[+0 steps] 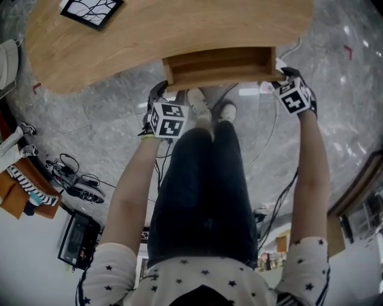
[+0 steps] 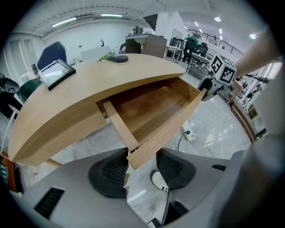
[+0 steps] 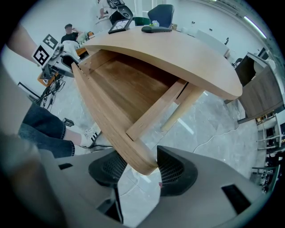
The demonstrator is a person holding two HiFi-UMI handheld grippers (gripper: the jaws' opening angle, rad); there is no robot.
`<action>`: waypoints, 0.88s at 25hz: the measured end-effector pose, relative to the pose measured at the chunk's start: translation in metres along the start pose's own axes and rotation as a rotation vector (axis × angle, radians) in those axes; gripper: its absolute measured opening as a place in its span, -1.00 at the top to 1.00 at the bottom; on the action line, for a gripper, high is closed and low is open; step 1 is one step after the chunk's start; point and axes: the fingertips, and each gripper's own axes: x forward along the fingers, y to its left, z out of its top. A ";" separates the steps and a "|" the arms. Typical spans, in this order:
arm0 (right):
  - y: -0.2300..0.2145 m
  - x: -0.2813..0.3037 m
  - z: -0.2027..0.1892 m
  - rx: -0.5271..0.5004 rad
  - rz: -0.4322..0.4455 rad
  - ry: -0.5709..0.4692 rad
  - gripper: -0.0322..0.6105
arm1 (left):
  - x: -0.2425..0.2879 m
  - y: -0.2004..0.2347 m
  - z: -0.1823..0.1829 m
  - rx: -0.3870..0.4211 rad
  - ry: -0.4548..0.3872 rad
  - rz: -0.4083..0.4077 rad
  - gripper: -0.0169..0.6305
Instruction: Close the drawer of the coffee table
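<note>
The wooden coffee table [image 1: 149,30] has its drawer [image 1: 218,63] pulled out toward me, and the drawer is empty inside [image 2: 151,107]. My left gripper [image 1: 164,92] sits at the left end of the drawer front. In the left gripper view both pads of my left gripper [image 2: 141,167] press on that panel's corner. My right gripper [image 1: 281,75] is at the right end, and its pads [image 3: 141,167] clamp the rounded corner of the drawer front [image 3: 111,120]. Each gripper shows in the other's view, the right gripper [image 2: 213,82] and the left gripper [image 3: 62,55].
A framed picture [image 1: 90,9] lies on the tabletop, and a dark object [image 2: 118,58] lies farther back. My legs and white shoes [image 1: 209,110] stand just below the drawer. Cables and gear [image 1: 72,179] lie on the marble floor at the left.
</note>
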 end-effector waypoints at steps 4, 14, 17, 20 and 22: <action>-0.003 0.000 0.001 -0.004 -0.007 0.008 0.23 | 0.001 0.001 0.002 0.005 -0.005 -0.002 0.31; -0.010 -0.002 0.004 -0.016 -0.012 0.014 0.23 | 0.000 0.001 0.006 -0.012 -0.013 0.004 0.31; -0.010 -0.001 0.007 -0.026 -0.009 0.012 0.23 | 0.001 0.002 0.006 -0.015 -0.006 0.010 0.31; -0.013 0.001 0.003 -0.019 -0.013 0.022 0.23 | 0.003 0.004 0.009 -0.018 -0.009 0.018 0.31; -0.015 0.001 0.008 -0.023 -0.016 0.015 0.23 | 0.003 0.005 0.010 -0.022 -0.011 0.023 0.31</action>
